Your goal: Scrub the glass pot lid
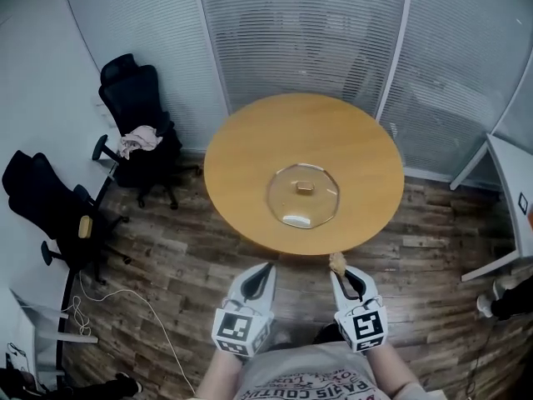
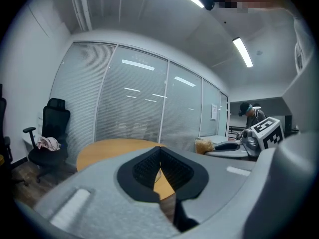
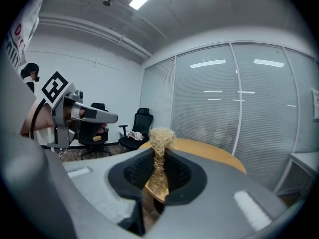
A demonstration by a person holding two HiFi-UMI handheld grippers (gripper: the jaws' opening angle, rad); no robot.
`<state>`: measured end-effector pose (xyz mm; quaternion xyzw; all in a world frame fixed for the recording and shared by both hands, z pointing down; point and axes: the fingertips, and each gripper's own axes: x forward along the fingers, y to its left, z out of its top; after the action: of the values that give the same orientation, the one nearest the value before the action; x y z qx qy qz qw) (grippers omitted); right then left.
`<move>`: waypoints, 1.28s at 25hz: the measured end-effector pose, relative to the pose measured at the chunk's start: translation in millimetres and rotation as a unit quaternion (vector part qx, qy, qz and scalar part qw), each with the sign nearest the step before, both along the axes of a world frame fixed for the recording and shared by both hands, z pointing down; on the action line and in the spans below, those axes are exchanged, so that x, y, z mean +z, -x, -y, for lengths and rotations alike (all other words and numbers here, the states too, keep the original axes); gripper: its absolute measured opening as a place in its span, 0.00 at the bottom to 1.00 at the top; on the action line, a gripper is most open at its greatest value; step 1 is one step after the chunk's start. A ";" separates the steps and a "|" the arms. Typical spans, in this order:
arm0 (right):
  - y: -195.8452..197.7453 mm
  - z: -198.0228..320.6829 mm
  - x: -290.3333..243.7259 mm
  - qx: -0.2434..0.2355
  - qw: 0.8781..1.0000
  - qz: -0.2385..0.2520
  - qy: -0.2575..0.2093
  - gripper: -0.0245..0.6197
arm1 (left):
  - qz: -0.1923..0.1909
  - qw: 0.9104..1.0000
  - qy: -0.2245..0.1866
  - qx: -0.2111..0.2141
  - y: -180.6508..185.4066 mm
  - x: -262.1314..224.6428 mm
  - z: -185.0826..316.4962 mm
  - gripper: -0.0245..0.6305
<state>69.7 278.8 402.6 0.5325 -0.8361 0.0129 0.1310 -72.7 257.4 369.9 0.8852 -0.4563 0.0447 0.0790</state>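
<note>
A glass pot lid with a small knob lies flat on the round wooden table, towards its near edge. Both grippers hang short of that edge, above the floor. My left gripper is shut with nothing between its jaws, which meet in the left gripper view. My right gripper is shut on a tan fibrous scrubber; in the right gripper view its tuft sticks up out of the closed jaws.
Two black office chairs stand left of the table, one with a pink cloth on its seat. A white desk is at the right. Blinds-covered glass walls run behind. A cable lies on the wooden floor.
</note>
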 end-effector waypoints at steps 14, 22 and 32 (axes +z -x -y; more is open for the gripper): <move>-32.4 182.7 18.6 -0.072 0.997 -0.004 0.008 0.13 | 0.008 0.998 -0.003 -0.064 -31.7 10.7 154.0 0.05; -79.1 290.1 38.4 -0.129 0.991 -0.013 0.032 0.13 | 0.012 0.994 0.010 -0.111 -81.2 26.0 242.6 0.05; -81.4 351.1 105.9 -0.164 0.975 -0.065 0.134 0.13 | 0.013 0.994 0.046 -0.102 -90.0 59.1 300.3 0.05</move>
<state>151.1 -72.2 508.5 0.3658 -0.8924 0.0688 0.2552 17.3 -42.8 429.0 0.8287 -0.5427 0.0688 0.1182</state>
